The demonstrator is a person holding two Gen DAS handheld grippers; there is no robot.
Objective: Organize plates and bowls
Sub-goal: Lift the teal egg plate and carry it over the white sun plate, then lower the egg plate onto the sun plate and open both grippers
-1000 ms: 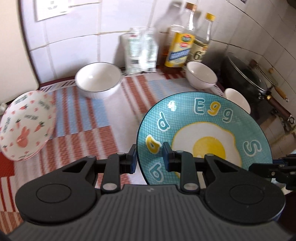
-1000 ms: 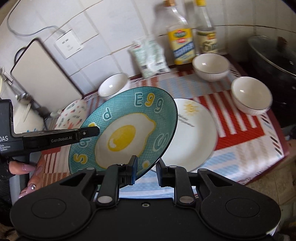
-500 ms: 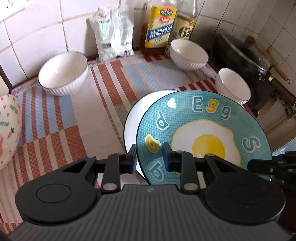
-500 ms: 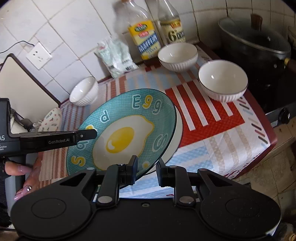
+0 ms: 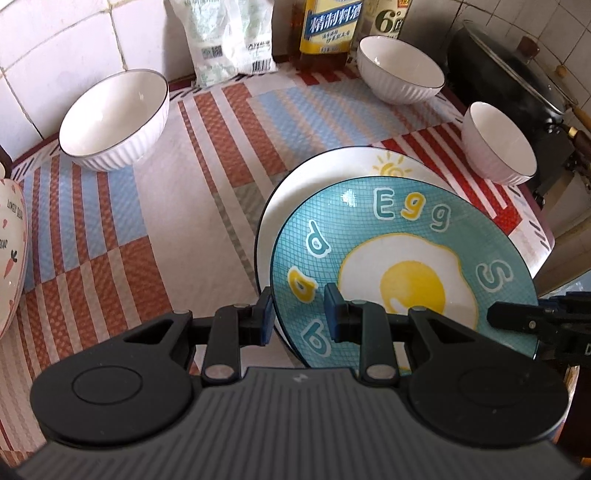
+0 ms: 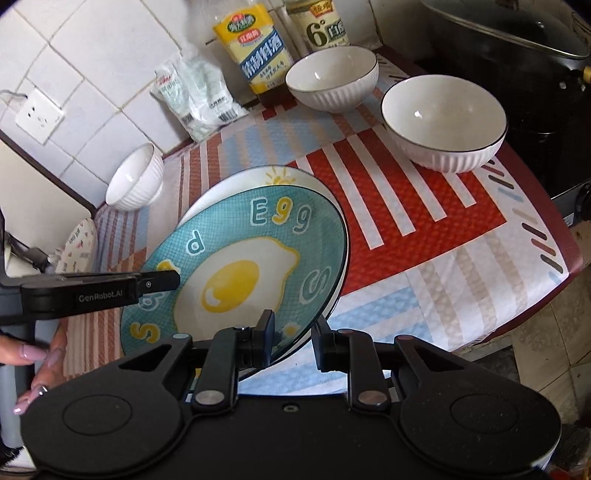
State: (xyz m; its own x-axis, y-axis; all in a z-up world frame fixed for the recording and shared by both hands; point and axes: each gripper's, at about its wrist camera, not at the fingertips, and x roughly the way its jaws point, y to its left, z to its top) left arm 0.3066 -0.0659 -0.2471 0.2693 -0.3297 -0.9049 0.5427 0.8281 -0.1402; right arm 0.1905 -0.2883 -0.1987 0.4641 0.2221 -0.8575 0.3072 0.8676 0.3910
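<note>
A teal plate with a fried-egg print [image 5: 406, 258] [image 6: 243, 266] is held at its rim by both grippers. My left gripper [image 5: 299, 317] is shut on its left rim. My right gripper [image 6: 293, 339] is shut on its near right rim. The plate hangs tilted just over a white plate with a sun drawing [image 5: 332, 173] [image 6: 273, 175] lying on the striped mat [image 5: 155, 206]. Three white ribbed bowls stand around: back left [image 5: 114, 118] [image 6: 135, 179], back middle [image 5: 400, 70] [image 6: 332, 77], right [image 5: 498, 144] [image 6: 443, 122].
A pink carrot-print plate [image 5: 9, 251] [image 6: 75, 240] lies at the far left. Oil bottles [image 5: 327, 29] and a white bag [image 5: 229, 40] stand against the tiled wall. A black lidded pot [image 5: 509, 77] [image 6: 517, 48] sits on the stove at the right. The counter edge drops off at the right [image 6: 535, 280].
Both grippers have carried the teal plate rightward and down over the white sun plate; the plate now hangs closer to it. Both grips are unchanged.
</note>
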